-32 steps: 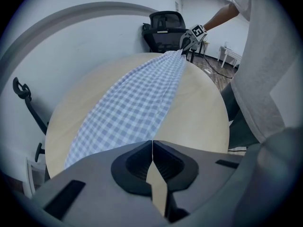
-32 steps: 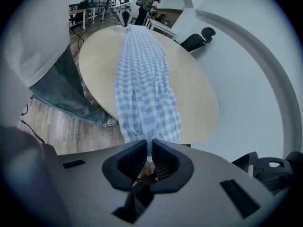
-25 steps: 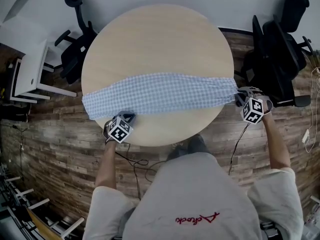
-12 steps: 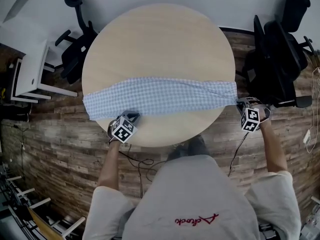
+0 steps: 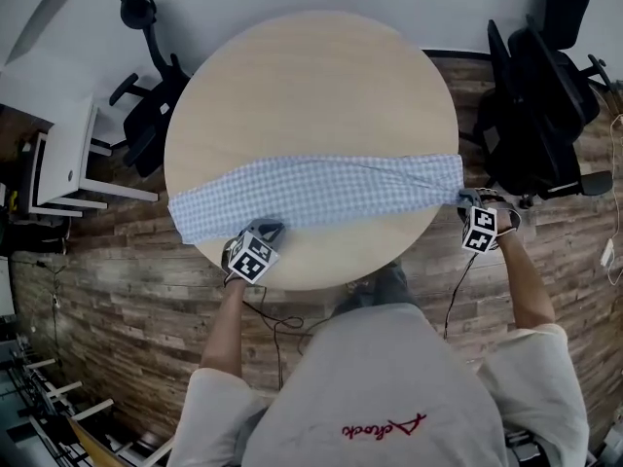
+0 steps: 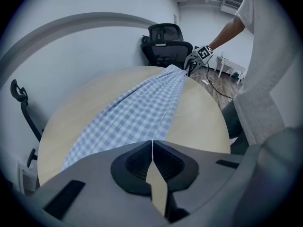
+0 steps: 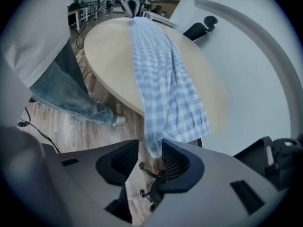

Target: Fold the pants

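The pants [image 5: 321,191] lie stretched in one long narrow band across the table [image 5: 311,76], from its left rim to its right rim, with the right end just hanging over. I take that as the lengthwise fold already made, leg on leg, though I can't see the layers. My left gripper [image 5: 269,232] is closed tight on the near edge of the cloth, towards the left end. My right gripper [image 7: 150,156] has just been opening. Its jaws stand apart, and a corner of the right end hangs loose between them, not pinched. Still to do, I judge, are the crosswise folds that bring one end over the other to shorten the band.
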`<state>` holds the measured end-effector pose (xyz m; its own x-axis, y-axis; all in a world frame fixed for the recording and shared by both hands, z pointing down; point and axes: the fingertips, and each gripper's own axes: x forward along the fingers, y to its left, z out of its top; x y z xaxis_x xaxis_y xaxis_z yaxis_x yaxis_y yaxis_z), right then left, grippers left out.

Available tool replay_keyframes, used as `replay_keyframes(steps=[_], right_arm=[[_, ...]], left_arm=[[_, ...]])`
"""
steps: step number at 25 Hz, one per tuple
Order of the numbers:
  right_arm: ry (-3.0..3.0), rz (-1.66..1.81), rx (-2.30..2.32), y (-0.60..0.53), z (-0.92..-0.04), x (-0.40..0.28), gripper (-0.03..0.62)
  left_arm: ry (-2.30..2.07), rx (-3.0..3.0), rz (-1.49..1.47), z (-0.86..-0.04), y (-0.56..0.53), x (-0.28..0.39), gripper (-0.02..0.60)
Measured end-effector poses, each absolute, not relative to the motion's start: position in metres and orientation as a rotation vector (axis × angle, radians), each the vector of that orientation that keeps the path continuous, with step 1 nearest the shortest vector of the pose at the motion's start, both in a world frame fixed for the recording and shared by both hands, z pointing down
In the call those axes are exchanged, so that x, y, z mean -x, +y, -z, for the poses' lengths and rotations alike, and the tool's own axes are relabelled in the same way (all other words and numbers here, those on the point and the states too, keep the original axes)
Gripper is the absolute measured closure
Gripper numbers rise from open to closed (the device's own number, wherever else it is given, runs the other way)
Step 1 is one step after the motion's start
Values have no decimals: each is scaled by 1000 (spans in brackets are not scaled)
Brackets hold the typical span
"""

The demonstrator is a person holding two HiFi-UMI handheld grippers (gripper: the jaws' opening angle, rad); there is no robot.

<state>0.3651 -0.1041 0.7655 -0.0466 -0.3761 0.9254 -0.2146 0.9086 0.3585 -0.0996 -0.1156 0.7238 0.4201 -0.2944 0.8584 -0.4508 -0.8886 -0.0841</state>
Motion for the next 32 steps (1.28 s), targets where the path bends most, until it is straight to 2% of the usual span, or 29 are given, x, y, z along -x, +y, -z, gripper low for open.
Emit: replay_keyframes(steps=[10, 12, 14, 17, 25, 26, 29, 32], right_arm=[[-1870, -173, -1113, -97, -664, -366, 441], [-1905, -215, -1214, -95, -649, -367, 467], [-1936, -269, -1328, -91, -638, -371, 532], [-1991, -397, -1474, -82, -637, -377, 557], [-2115, -748, -1547, -85, -676, -386, 555], [-2143, -809, -1527, -86, -682, -386, 551], [-2202, -975, -1482, -93, -703, -387, 423], [-2234, -1082, -1446, -99, -726, -393, 370]], left_arm=[[-706, -2664, -1000, -684, -130, 11, 546], [-692, -2683, -923, -677, -130, -10, 546], [-682, -2686, -828, -669, -126, -33, 546], [-659, -2687, -714, -660, -112, -67, 546], [-693, -2645, -634, -653, -97, -114, 546], [-717, -2628, -622, -653, -97, -116, 546], [-763, -2591, -636, -654, -96, -128, 546], [-797, -2566, -681, -656, -92, -144, 546]])
